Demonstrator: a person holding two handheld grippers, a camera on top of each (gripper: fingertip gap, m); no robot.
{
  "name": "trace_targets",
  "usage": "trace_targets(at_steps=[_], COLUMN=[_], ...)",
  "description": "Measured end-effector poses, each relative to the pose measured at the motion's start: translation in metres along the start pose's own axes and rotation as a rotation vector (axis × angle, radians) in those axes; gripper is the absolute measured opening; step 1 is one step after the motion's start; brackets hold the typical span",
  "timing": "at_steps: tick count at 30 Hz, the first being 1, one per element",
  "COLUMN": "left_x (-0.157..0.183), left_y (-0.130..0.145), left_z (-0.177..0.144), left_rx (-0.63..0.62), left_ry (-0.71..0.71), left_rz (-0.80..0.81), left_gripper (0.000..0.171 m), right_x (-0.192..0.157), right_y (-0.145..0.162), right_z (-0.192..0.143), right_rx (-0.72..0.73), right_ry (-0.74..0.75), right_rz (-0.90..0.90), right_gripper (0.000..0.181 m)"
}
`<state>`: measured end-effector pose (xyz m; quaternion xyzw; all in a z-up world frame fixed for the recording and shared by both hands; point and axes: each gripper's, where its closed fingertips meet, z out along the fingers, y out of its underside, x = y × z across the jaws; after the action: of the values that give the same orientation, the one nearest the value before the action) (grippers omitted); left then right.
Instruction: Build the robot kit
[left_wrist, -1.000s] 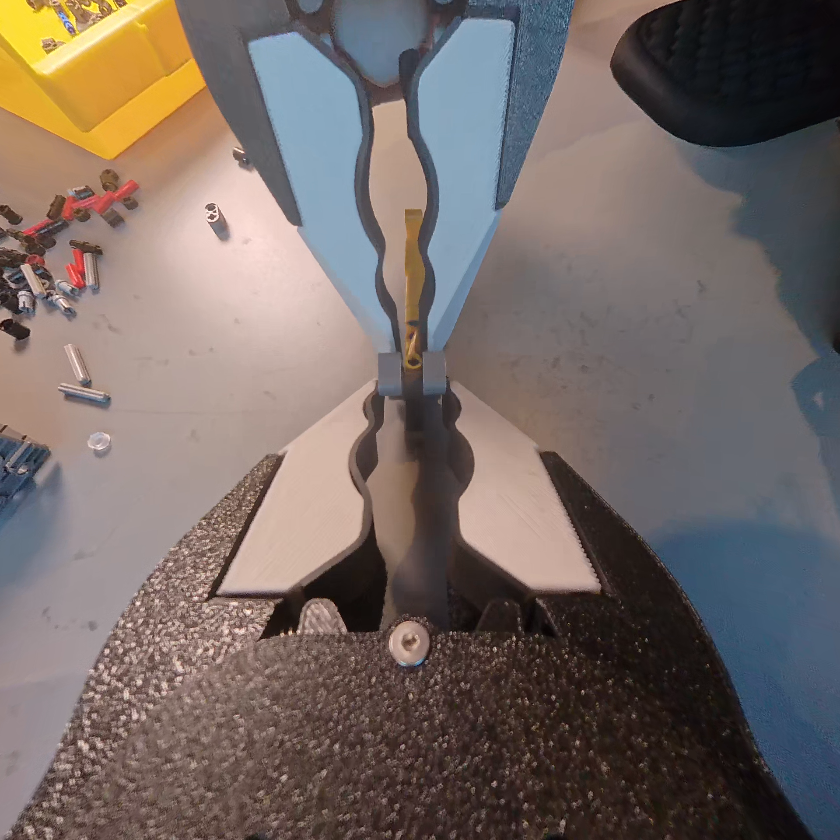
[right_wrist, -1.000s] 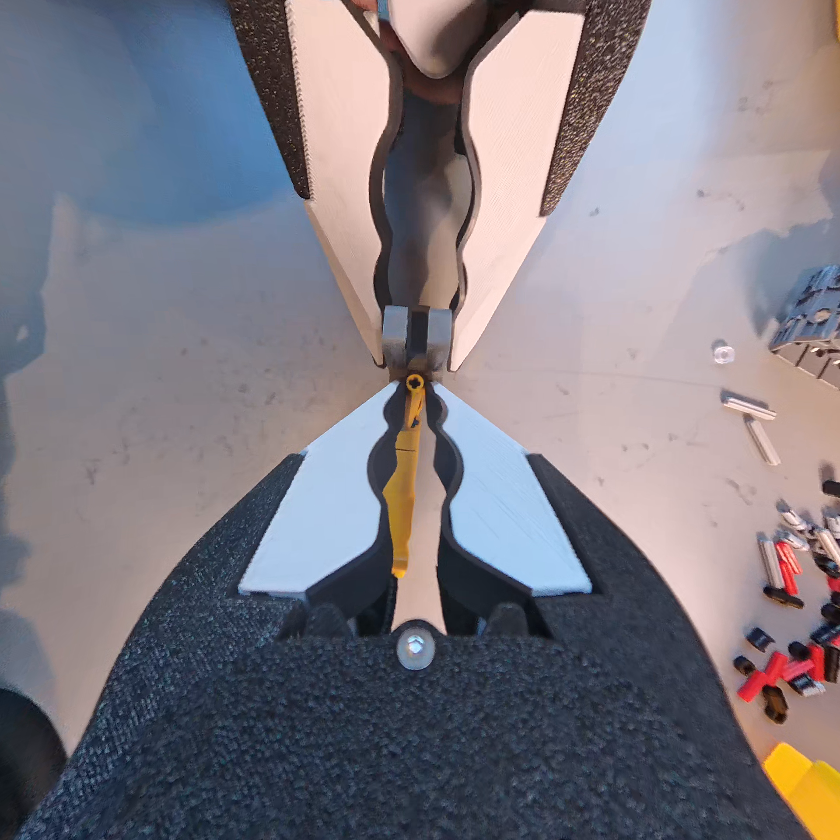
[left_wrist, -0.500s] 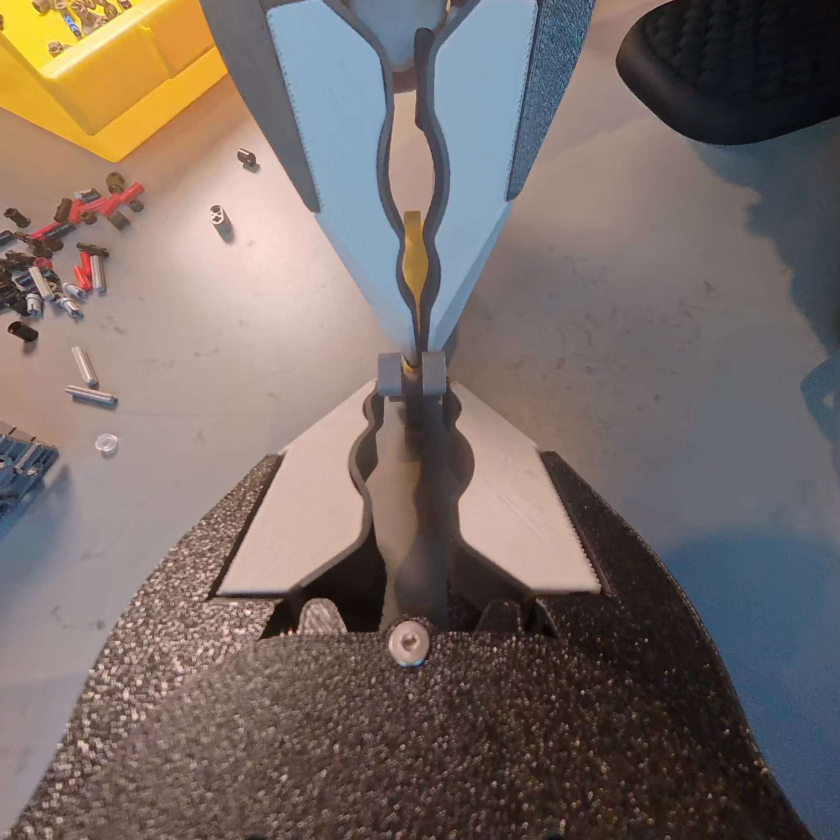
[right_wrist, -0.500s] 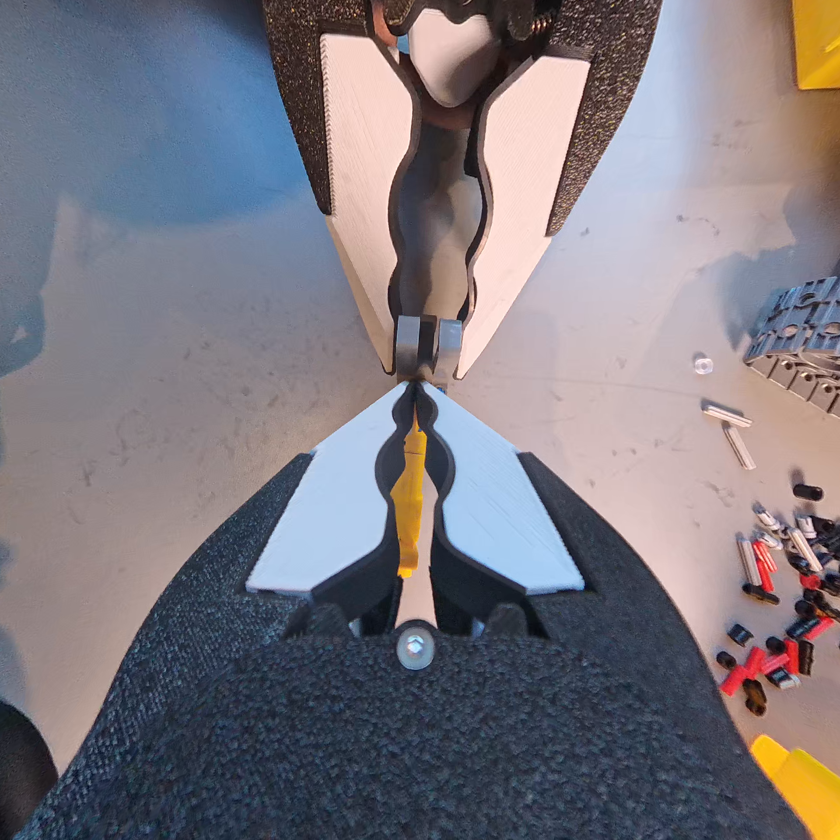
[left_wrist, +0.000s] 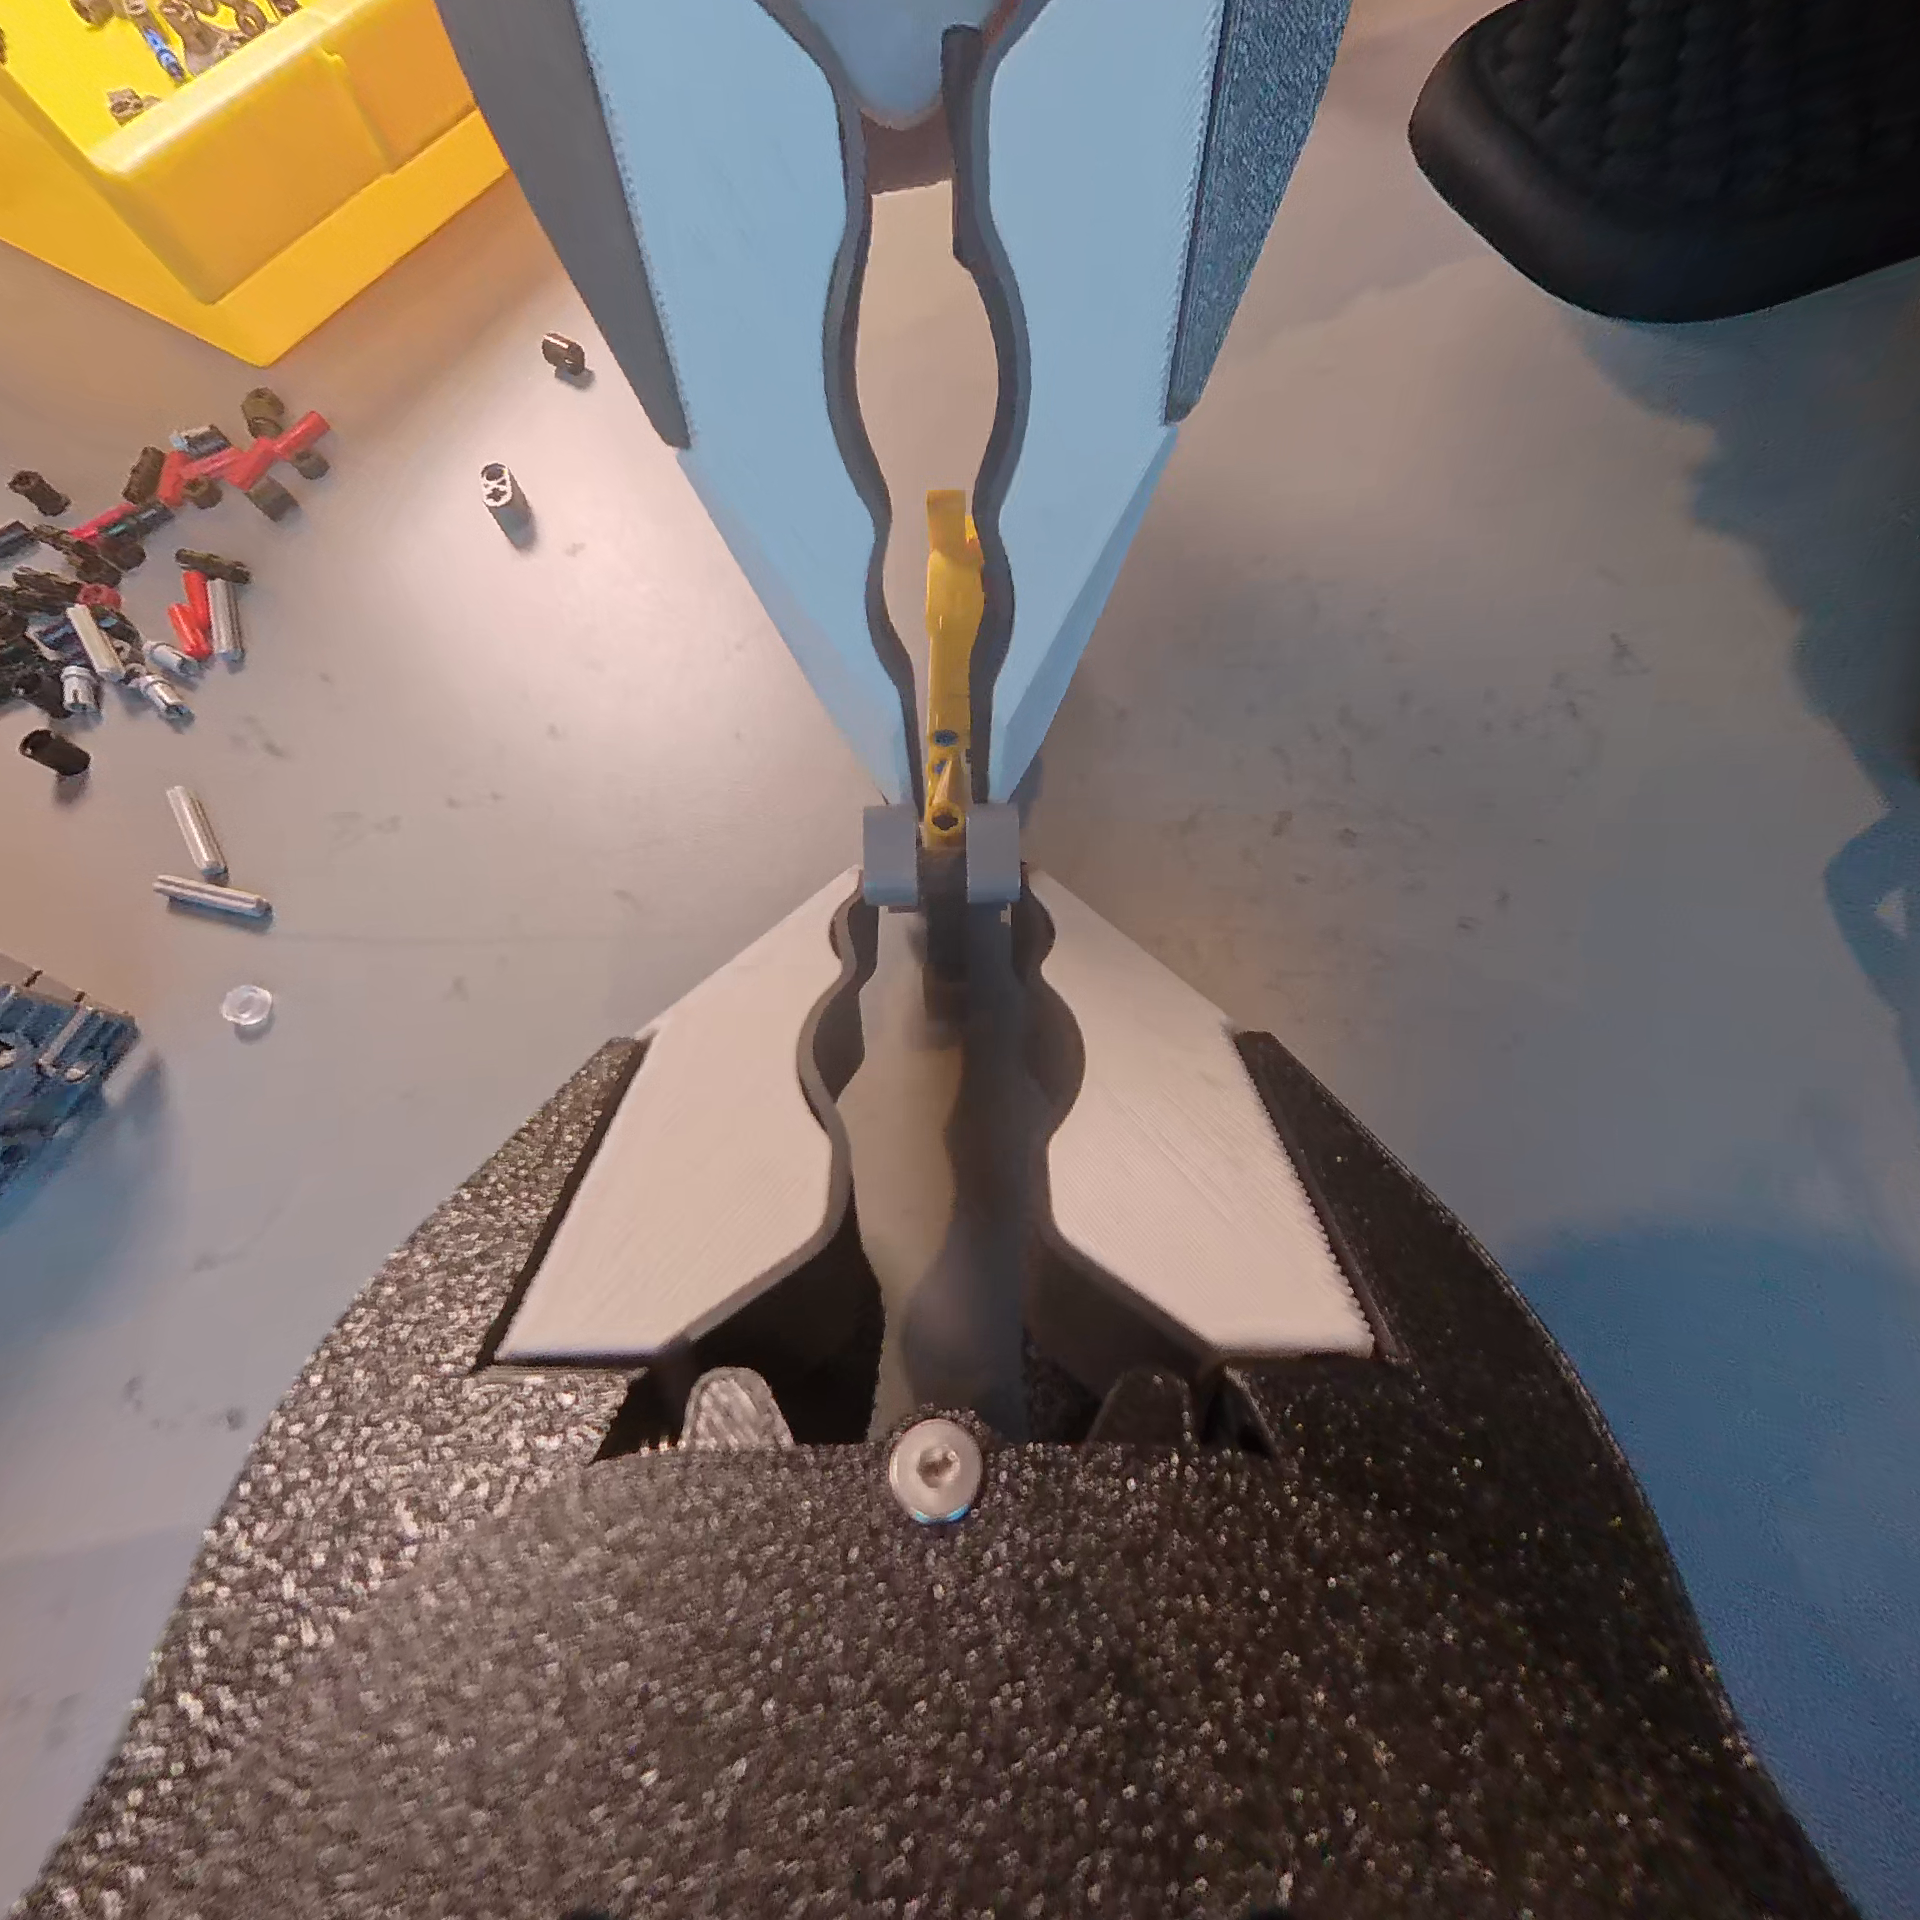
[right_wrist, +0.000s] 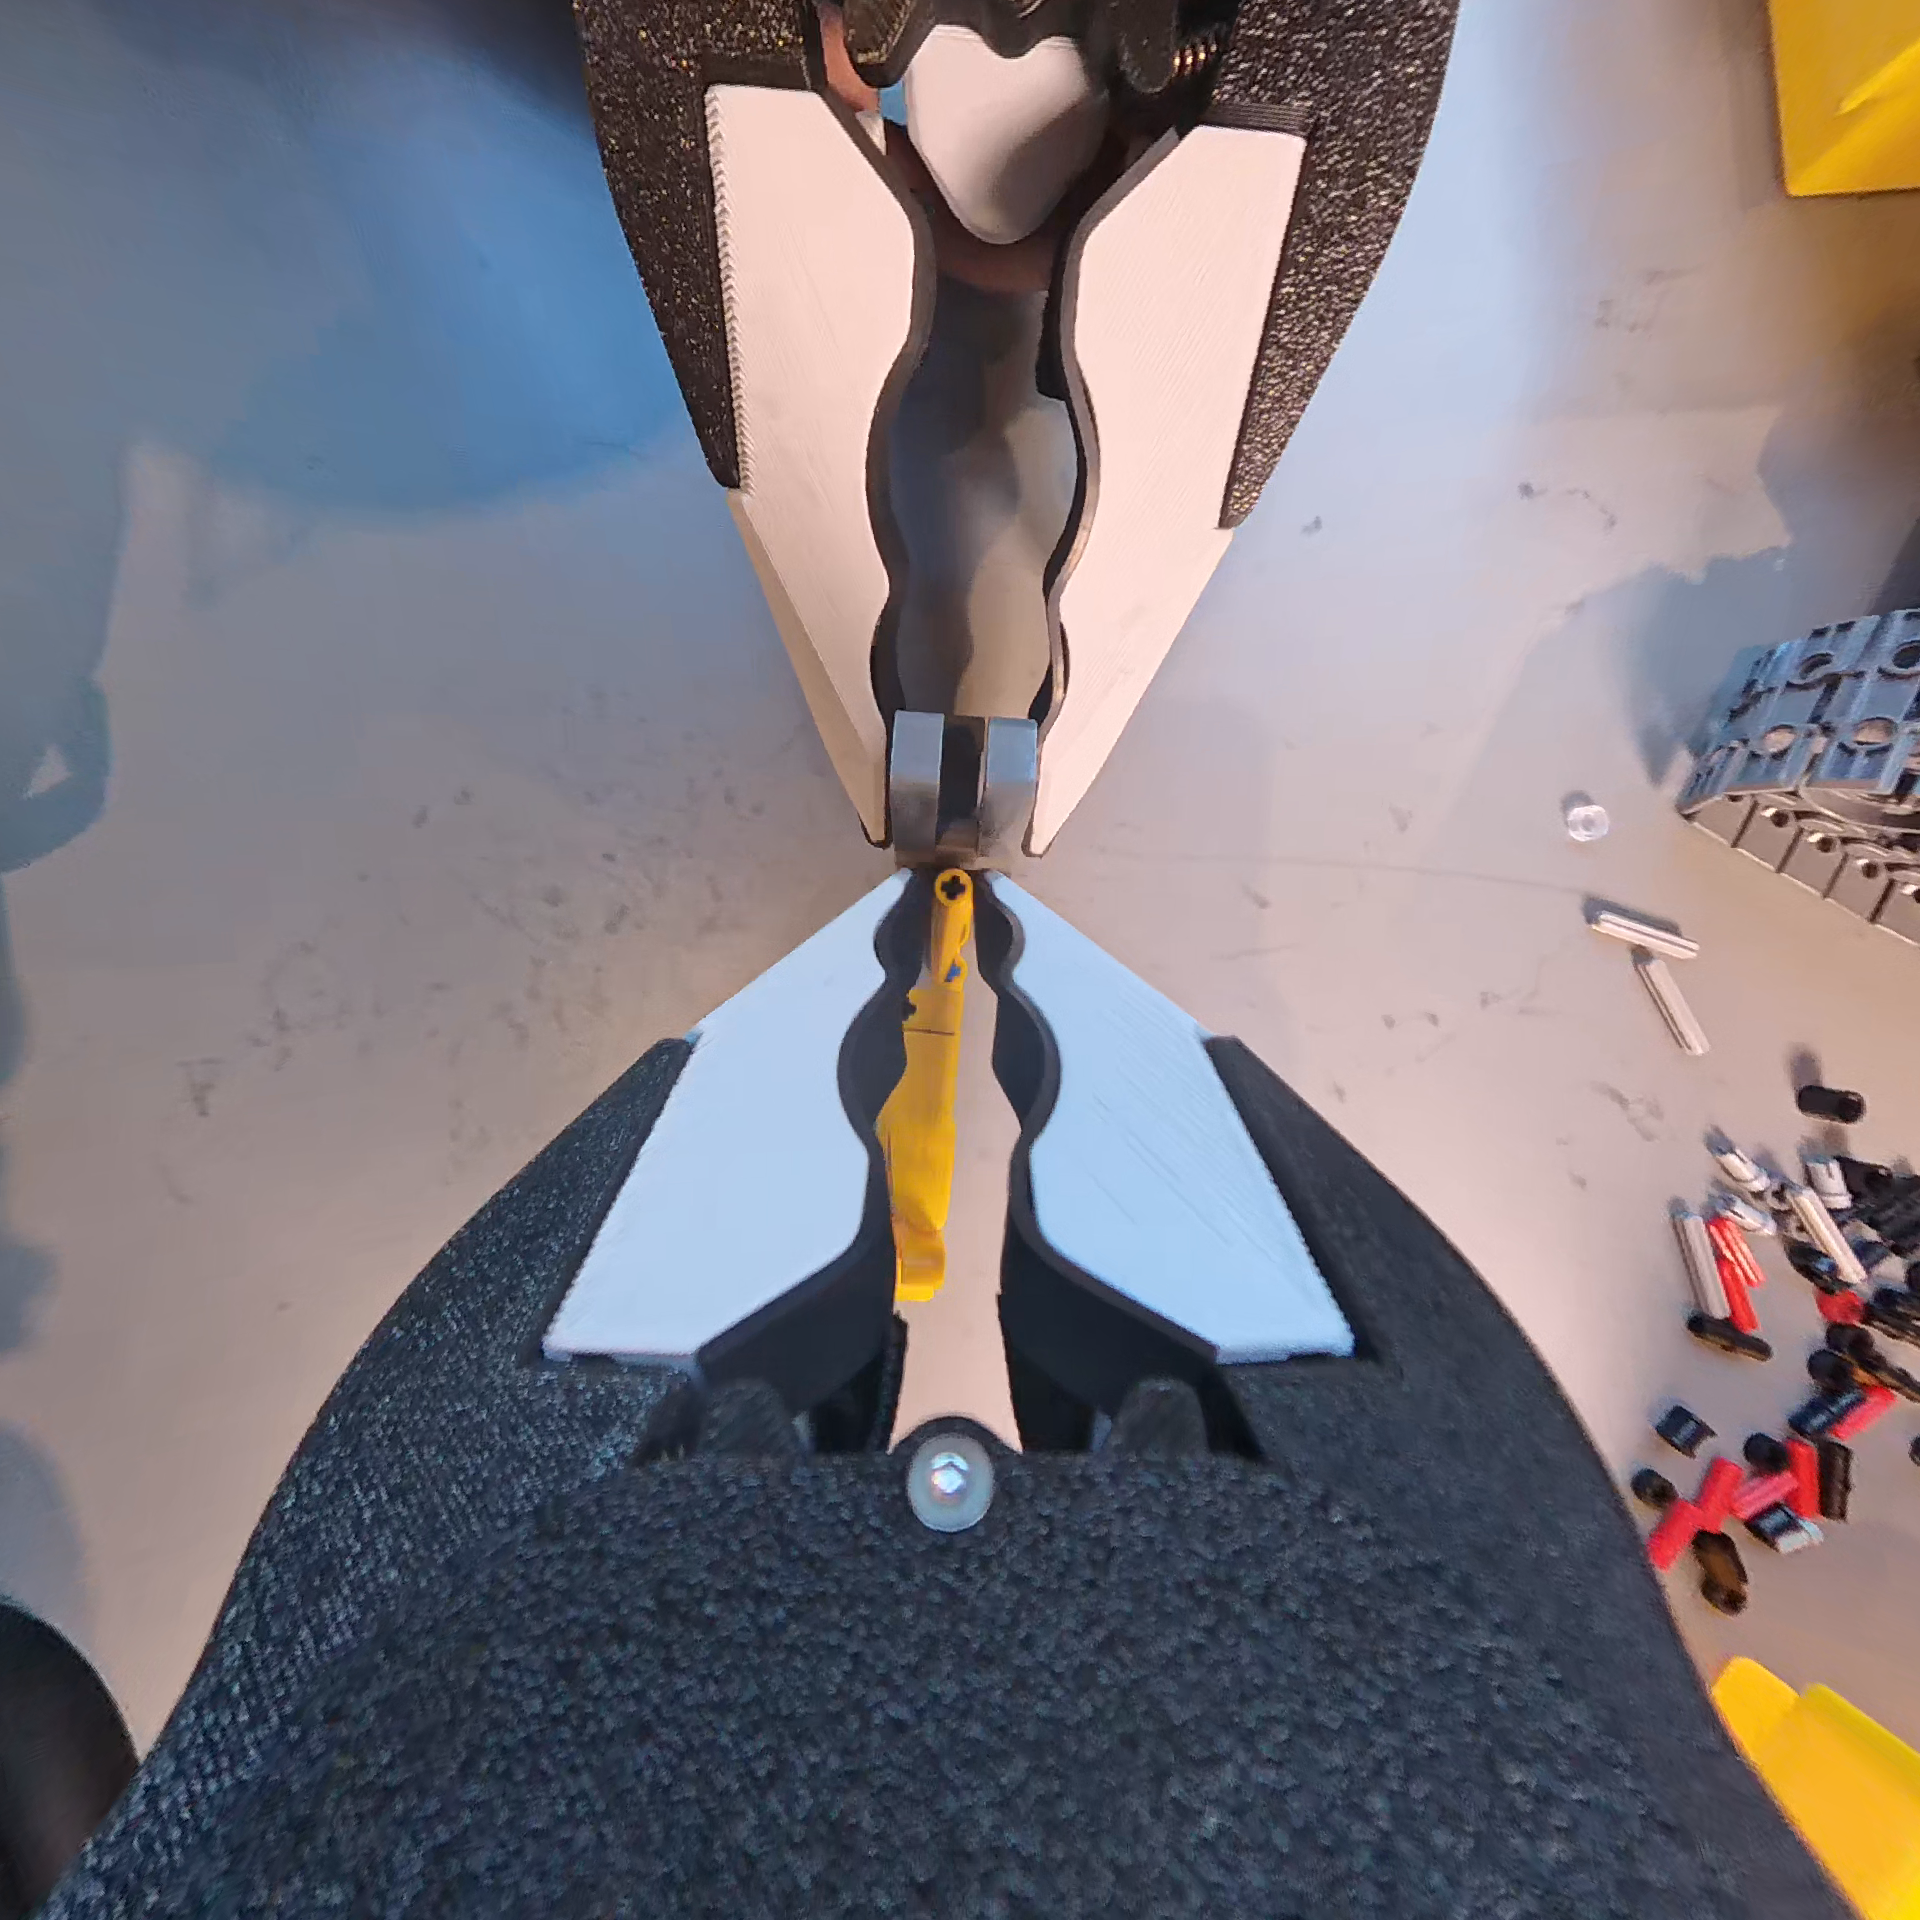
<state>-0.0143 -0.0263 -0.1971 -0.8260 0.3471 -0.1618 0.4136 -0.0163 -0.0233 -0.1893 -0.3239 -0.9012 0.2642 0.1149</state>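
- The left claw (left_wrist: 940, 868) grips a grey forked piece (left_wrist: 938, 857), prongs facing the yellow beam (right_wrist: 925, 1101).
- The right claw (right_wrist: 951, 883) is clamped on that yellow beam, whose holed tip meets the fork's slot, apparently lined up for joining.
- Half a second earlier the right claw's fingers were closer together and hid more of the beam.
- Loose pins (left_wrist: 135, 613) lie left of the fork on the bench (left_wrist: 1455, 831).

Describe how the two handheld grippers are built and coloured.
Both match: the left gripper and right gripper each have a speckled black textured body, two pale grey ribbed wedge-shaped fingers with wavy black inner edges, and a silver screw at the centre.
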Motion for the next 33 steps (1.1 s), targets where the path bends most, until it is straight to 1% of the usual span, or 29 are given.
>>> trace_targets(at_steps=[2,8,17,18,20,23,24,27,29,31,33], left_x=[0.0,0.001,0.001,0.001,0.001,0.0,0.0,0.001,0.0,0.001,0.001], left_y=[0.0,0.003,0.016,0.017,0.019,0.021,0.021,0.019,0.012,0.003,-0.002], left_z=[0.0,-0.001,-0.002,-0.002,-0.001,-0.002,-0.002,-0.006,-0.009,-0.011,-0.011], left_rx=[-0.002,-0.013,-0.067,-0.07,-0.08,-0.094,-0.095,-0.08,-0.039,0.012,0.031], left_ry=[0.0,0.0,0.006,0.005,-0.004,-0.01,-0.01,-0.002,-0.008,-0.006,-0.016], left_rz=[0.001,-0.003,-0.001,0.001,0.009,0.015,0.016,0.008,0.0,-0.007,-0.003], left_gripper=[0.024,0.024,0.025,0.025,0.025,0.026,0.031,0.041,0.042,0.042,0.041], right_x=[0.0,-0.002,-0.002,-0.003,-0.006,-0.002,-0.002,-0.001,-0.001,-0.001,-0.001], right_y=[0.0,0.002,0.001,0.001,-0.002,-0.001,0.0,0.003,0.006,0.007,0.006], right_z=[0.002,0.002,0.002,0.001,-0.002,-0.004,-0.003,0.001,0.002,0.003,0.002], right_rx=[-0.006,-0.037,-0.022,-0.015,0.009,-0.004,-0.013,-0.031,-0.046,-0.056,-0.053], right_ry=[-0.001,-0.021,0.0,-0.007,-0.036,-0.011,-0.009,-0.006,-0.004,-0.001,0.0], right_rz=[-0.003,0.039,0.075,0.076,0.109,0.102,0.099,0.1,0.096,0.092,0.093], right_gripper=[0.005,0.0,0.0,0.002,0.014,0.015,0.015,0.013,0.008,0.009,0.01])
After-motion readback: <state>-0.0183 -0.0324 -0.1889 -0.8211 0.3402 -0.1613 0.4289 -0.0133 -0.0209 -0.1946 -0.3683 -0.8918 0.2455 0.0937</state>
